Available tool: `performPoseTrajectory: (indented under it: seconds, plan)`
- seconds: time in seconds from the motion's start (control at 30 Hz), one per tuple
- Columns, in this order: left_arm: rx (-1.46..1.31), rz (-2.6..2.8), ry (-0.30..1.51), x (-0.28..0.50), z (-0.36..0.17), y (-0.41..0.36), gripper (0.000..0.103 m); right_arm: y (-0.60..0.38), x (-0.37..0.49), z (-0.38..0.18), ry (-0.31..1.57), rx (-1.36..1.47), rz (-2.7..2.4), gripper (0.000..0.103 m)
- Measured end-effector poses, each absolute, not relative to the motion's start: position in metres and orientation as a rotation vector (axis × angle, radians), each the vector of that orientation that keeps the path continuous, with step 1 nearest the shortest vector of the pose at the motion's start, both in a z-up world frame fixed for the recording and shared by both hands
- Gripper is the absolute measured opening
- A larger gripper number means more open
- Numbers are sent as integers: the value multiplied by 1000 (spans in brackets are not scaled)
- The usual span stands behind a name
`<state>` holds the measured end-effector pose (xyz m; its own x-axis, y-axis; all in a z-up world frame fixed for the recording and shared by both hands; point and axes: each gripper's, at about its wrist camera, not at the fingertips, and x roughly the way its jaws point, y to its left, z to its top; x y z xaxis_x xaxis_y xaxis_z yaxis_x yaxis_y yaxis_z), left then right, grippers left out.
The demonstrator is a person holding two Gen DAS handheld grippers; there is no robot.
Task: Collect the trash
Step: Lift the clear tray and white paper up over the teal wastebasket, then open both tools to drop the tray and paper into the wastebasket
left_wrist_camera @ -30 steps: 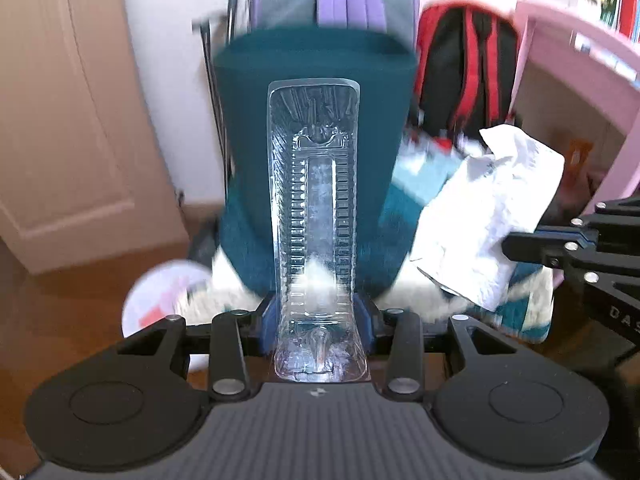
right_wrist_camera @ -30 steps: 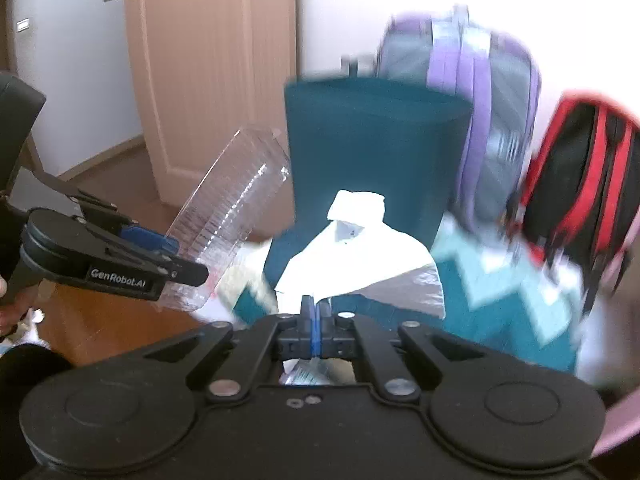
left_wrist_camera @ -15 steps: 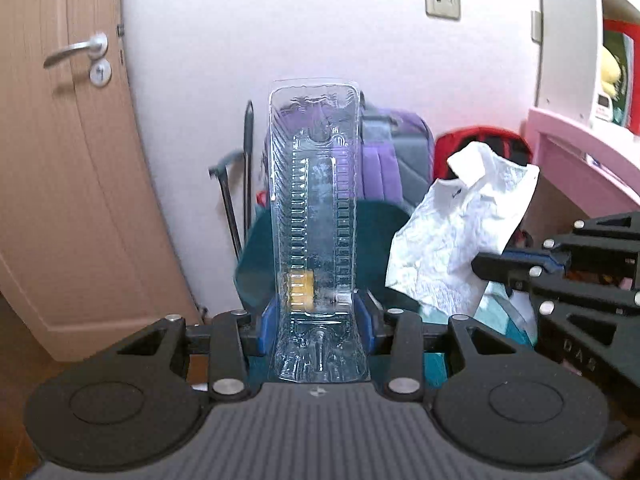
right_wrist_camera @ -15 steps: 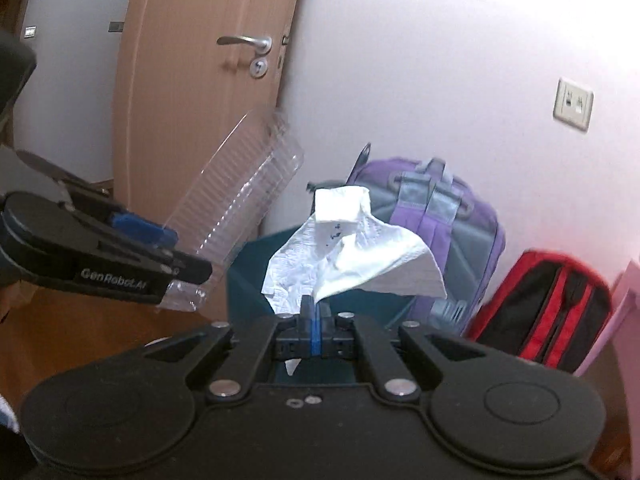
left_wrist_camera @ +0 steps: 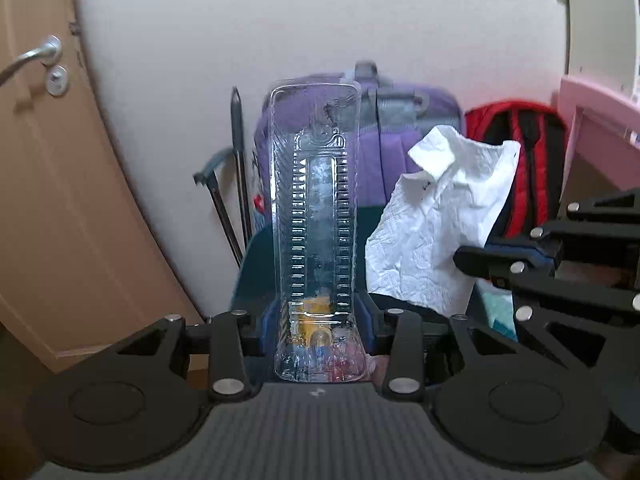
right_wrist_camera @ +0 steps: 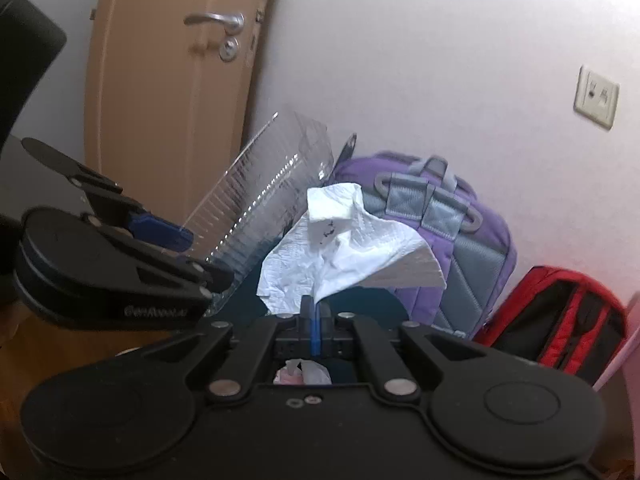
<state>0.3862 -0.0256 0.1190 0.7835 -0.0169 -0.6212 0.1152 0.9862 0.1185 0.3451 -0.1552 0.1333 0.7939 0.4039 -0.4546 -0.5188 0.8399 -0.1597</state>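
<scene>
Both loads carried side by side, bin just ahead and below: the dark teal bin [left_wrist_camera: 256,268] sits past both tongs, in front of the purple backpack [right_wrist_camera: 460,240], mostly hidden behind the loads. Left tongs [left_wrist_camera: 318,320] partly spread, pinching the clear plastic tray [left_wrist_camera: 316,208] at its base; its long axis runs straight out along the fingers, tilted up. Right tongs [right_wrist_camera: 312,312] pressed together on a crumpled white tissue [right_wrist_camera: 344,248], which flops above the tips. Neither hand looks clearly nearer the bin. My read: next is a drop over the opening, tray first needs tipping down
</scene>
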Motion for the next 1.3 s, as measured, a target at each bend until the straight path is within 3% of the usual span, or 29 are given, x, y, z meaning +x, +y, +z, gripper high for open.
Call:
performPoseTrajectory:
  seconds: [0.53, 0.73, 0.9, 1.3]
  plan:
    - [123, -140, 891, 455, 41, -21, 41, -137, 411, 65, 649, -344, 549, 1]
    - [125, -137, 908, 460, 33, -21, 50, -137, 421, 58, 680, -353, 541, 13]
    - [110, -123, 895, 457, 38, -18, 67, -141, 421, 58, 689, -349, 532, 20]
    - [92, -127, 838, 407, 79, -20, 67, -165, 377, 99, 626, -261, 519, 36]
